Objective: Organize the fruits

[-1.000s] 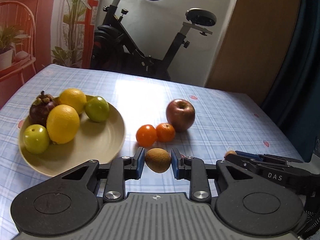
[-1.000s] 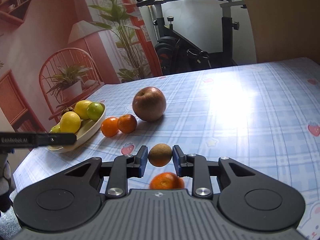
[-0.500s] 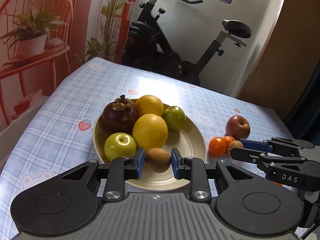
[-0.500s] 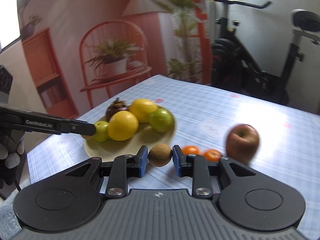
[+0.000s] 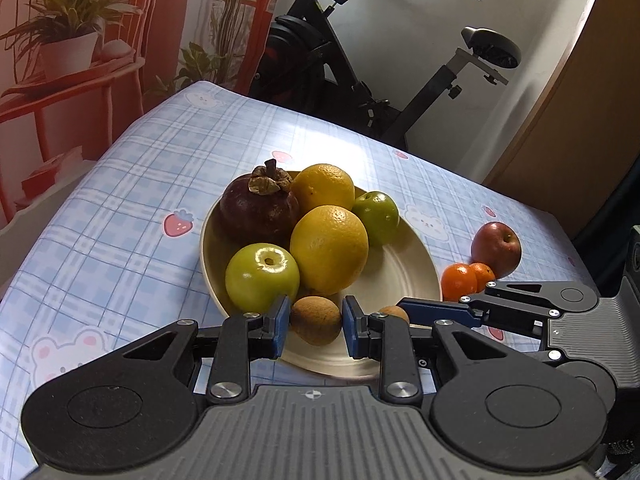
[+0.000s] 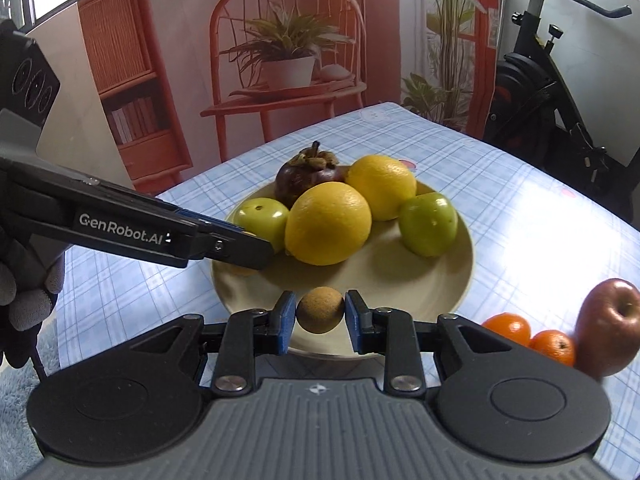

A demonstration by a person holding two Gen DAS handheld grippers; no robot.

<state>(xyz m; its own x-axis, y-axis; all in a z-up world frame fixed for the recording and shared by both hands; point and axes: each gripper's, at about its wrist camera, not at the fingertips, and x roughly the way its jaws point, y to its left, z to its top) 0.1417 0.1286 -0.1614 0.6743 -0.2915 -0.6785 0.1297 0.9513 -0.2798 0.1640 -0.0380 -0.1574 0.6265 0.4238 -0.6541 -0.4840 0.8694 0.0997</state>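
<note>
A cream plate (image 5: pixel 404 276) (image 6: pixel 420 284) holds a mangosteen (image 5: pixel 258 204), two yellow oranges (image 5: pixel 329 249), and two green apples (image 5: pixel 262 276). My left gripper (image 5: pixel 315 322) is shut on a brown kiwi (image 5: pixel 316 320) over the plate's near rim. My right gripper (image 6: pixel 320 316) is shut on a second brown kiwi (image 6: pixel 320 315) over the plate's near edge; it also shows in the left wrist view (image 5: pixel 394 312). A red apple (image 5: pixel 496 249) (image 6: pixel 610 332) and two mandarins (image 5: pixel 460 280) (image 6: pixel 508 328) lie on the cloth right of the plate.
The table has a blue plaid cloth (image 5: pixel 120 208). An exercise bike (image 5: pixel 380 60) stands behind the table, a red chair with a potted plant (image 6: pixel 286 60) to the side. The table edge (image 5: pixel 60 192) falls away at left.
Both grippers carried their kiwis from the open cloth near the mandarins leftward to the plate. Both now hang over its near rim.
</note>
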